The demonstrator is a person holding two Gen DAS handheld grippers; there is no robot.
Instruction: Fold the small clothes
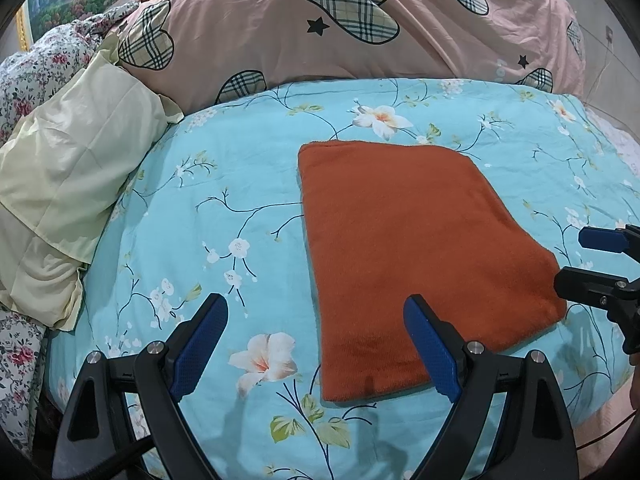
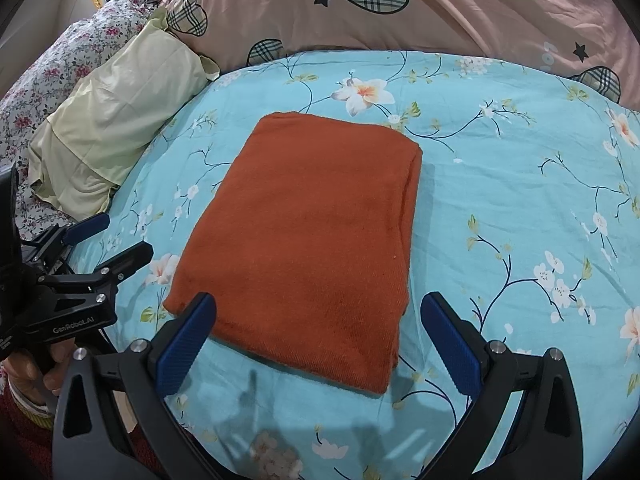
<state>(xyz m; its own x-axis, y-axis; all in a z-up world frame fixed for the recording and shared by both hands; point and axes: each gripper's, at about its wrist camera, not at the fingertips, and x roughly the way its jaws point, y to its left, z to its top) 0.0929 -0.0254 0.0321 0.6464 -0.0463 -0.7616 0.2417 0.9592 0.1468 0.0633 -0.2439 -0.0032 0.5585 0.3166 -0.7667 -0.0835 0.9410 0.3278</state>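
Observation:
A rust-orange garment (image 1: 416, 256) lies folded into a flat rectangle on the light-blue floral bedsheet (image 1: 224, 184). My left gripper (image 1: 316, 308) hovers open above the garment's near left corner, nothing between its blue pads. In the right wrist view the same garment (image 2: 308, 236) sits straight ahead, and my right gripper (image 2: 320, 308) stands open over its near edge, holding nothing. Each gripper shows in the other's view: the right gripper (image 1: 580, 258) at the garment's right side, the left gripper (image 2: 124, 236) at its left, both open.
A pale yellow pillow (image 1: 68, 184) lies at the left. A pink quilt with plaid hearts (image 1: 320, 32) is heaped along the back. A flowered white blanket (image 1: 36, 64) sits far left. A hand (image 2: 36, 364) grips the left tool's handle.

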